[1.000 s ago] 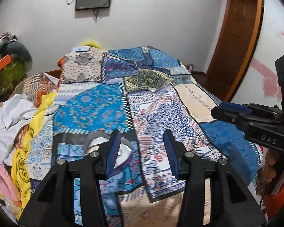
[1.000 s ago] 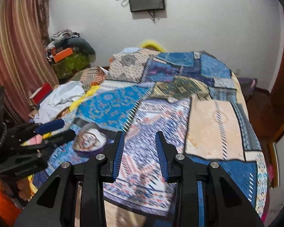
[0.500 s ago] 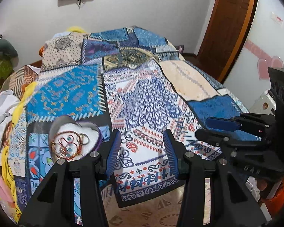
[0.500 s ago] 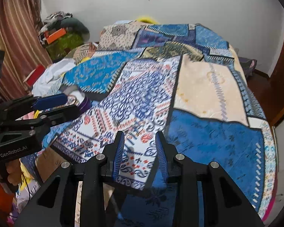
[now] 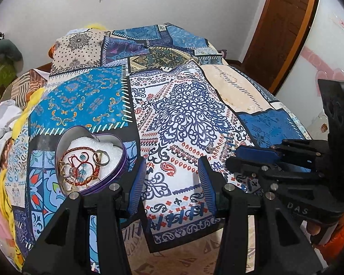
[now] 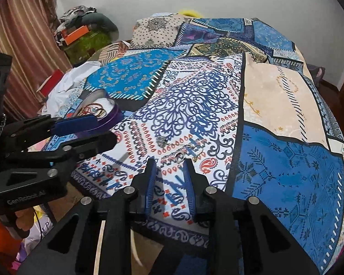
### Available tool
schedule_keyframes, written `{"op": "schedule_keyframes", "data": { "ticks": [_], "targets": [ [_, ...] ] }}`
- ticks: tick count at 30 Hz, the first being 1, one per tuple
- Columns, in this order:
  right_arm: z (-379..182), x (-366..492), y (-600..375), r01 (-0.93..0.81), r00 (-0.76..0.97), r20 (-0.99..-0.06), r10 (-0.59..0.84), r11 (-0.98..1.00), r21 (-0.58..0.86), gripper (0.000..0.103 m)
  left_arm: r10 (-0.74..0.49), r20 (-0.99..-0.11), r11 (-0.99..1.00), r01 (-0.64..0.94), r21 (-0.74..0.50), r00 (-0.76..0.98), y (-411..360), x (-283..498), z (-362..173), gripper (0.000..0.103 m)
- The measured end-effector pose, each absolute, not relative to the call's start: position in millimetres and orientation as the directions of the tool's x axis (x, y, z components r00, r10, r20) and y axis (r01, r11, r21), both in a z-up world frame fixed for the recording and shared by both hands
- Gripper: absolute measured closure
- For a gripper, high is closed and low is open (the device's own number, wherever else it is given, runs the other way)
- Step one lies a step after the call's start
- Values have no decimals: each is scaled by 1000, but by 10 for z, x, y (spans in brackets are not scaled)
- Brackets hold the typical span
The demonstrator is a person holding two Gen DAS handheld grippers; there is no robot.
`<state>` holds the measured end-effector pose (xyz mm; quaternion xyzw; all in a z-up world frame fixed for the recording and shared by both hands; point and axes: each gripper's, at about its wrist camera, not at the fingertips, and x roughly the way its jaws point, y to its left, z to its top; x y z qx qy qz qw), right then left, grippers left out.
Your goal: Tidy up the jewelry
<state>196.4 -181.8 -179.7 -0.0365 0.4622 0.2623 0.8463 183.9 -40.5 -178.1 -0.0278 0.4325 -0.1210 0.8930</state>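
Note:
A purple heart-shaped tin [image 5: 89, 158] lies open on the patterned bedspread, holding red bracelets, gold bangles and rings on white padding; it also shows in the right wrist view [image 6: 103, 112]. Small loose jewelry pieces [image 6: 162, 141] [image 6: 190, 149] lie on the white paisley patch, one also in the left wrist view [image 5: 210, 148]. My left gripper [image 5: 172, 181] is open and empty, just right of the tin. My right gripper [image 6: 169, 178] is open and empty, just short of the loose pieces.
The patchwork bedspread [image 5: 190, 105] covers a bed. Clothes and a yellow cloth [image 5: 9, 123] pile along its left side. A striped curtain [image 6: 27, 34] and cluttered shelf stand at left; a wooden door [image 5: 284, 27] is at right.
Both grippers have tilted down and moved closer to the bed. The tin and loose jewelry have come into view. The jaws of both stay open.

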Motion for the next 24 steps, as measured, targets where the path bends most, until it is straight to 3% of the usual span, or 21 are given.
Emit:
{"op": "schedule_keyframes", "data": {
  "ticks": [11,20,24],
  "targets": [
    [-1832,1963,-1746,-482,483,-793,372,869,114,98,-246,-774,967,207,-152,583,-473,1867,-1813,57],
    [-1675,1949,-2041,-435,525,-757,389,887,154,99,-275,-783,955,250,-158,558,-688,1962,-1855,57],
    [-1593,1939,-2183,-416,551,-741,384,896,155,99,-279,-786,951,270,-148,552,-799,2006,-1878,66]
  ]
}}
